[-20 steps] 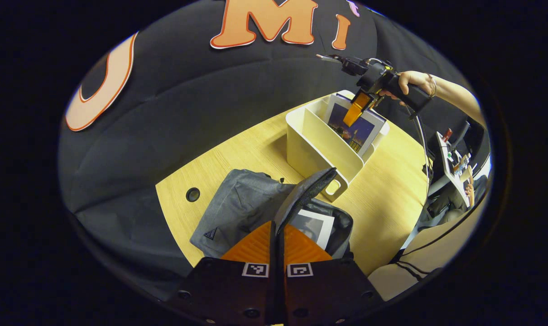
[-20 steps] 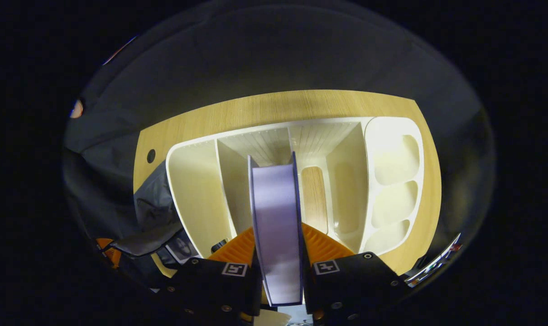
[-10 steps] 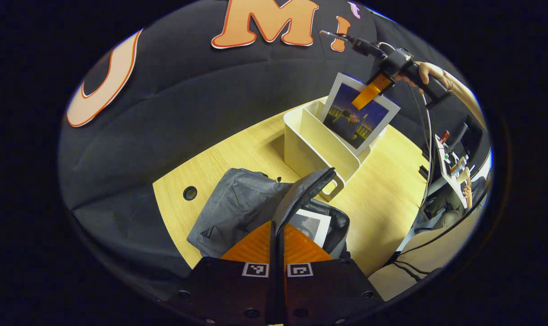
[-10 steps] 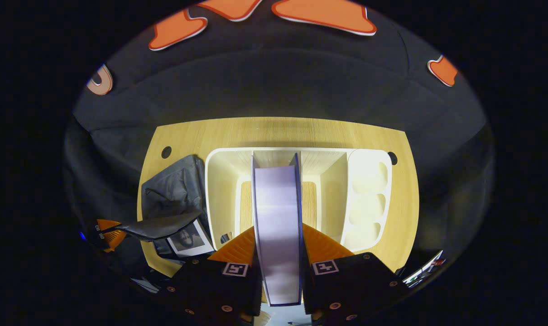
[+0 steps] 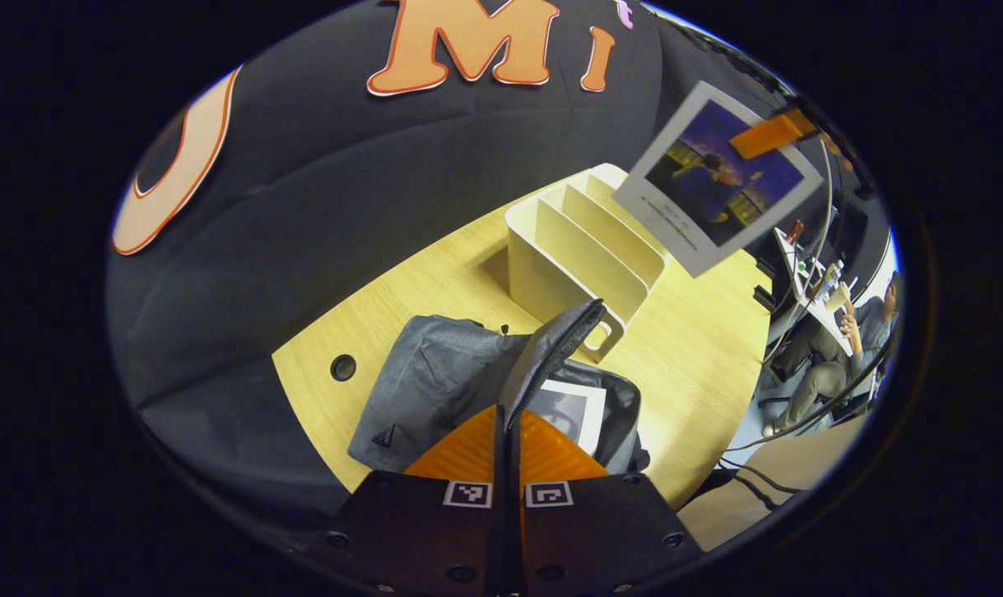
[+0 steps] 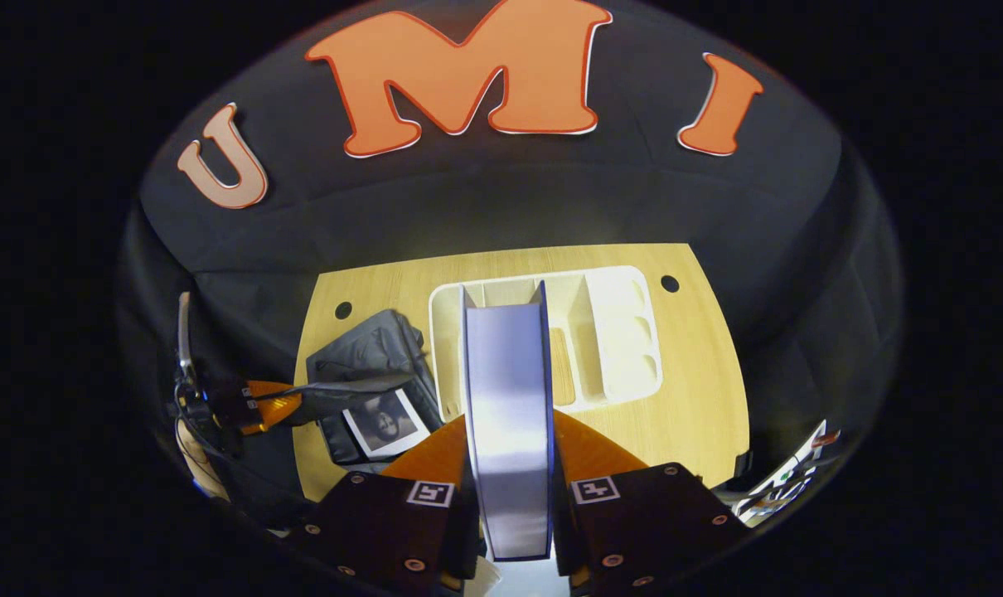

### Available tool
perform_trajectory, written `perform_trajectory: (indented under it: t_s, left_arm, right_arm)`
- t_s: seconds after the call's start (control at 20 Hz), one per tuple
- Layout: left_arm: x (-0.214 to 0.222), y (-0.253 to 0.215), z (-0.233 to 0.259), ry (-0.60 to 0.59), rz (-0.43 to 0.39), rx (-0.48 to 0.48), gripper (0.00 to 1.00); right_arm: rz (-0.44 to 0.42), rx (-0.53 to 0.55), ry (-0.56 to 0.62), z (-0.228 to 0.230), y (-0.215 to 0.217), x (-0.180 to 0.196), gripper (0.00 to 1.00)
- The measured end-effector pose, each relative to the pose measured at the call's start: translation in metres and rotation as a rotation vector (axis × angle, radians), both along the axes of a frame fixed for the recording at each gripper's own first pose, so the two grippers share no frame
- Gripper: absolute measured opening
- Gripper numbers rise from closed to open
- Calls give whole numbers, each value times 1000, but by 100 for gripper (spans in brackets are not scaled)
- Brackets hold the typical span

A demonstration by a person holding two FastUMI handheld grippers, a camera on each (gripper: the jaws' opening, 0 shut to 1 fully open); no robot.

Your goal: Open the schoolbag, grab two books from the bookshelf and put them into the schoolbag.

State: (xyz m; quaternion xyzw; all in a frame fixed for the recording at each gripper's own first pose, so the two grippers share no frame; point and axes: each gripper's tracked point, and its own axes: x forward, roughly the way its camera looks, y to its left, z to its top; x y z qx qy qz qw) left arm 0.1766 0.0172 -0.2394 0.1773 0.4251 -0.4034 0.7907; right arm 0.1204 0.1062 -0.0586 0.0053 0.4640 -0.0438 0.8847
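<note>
Right gripper (image 6: 510,452): both orange fingers clamped on the top edge of a book (image 6: 508,414), held in the air above the white bookshelf (image 6: 617,332); in the left gripper view this book (image 5: 717,178) hangs tilted, well clear of the bookshelf (image 5: 580,249), whose slots look bare. Left gripper (image 5: 506,439): fingers pressed together on the grey flap (image 5: 551,356) of the schoolbag (image 5: 435,390), lifting it so the mouth stands open. 1 book (image 5: 572,410) with a white border lies inside the bag. Schoolbag sits on the wooden table (image 5: 700,356), just beside the bookshelf. A seated person (image 5: 833,348) is at the far edge of the left gripper view.
</note>
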Motion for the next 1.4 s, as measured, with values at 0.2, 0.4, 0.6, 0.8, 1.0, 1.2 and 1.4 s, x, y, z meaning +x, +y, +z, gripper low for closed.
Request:
perform_trajectory:
  t_s: [0.2,0.4,0.6,0.8,1.0,1.2,1.4]
  left_arm:
    - [-2,2,-4,19,-4,-11,1]
    - [-6,-3,1,20,-33,-5,1]
    - [-4,-4,3,16,-34,9,1]
    - [-8,-6,8,20,-50,24,1]
    - [-11,-9,16,-2,-74,41,1]
    - [-13,-12,24,-36,-105,51,1]
    - [-24,-14,35,-60,-163,58,1]
  right_arm:
    - [-49,82,-5,-17,22,-55,36]
    - [-106,276,-1,-57,66,-85,35]
    - [-195,496,-20,-113,95,-88,36]
    - [-317,778,-53,-167,113,-61,36]
    - [-408,993,-103,-206,137,-30,35]
    - [-455,1117,-121,-238,168,9,35]
    - [-467,1188,-170,-256,193,34,35]
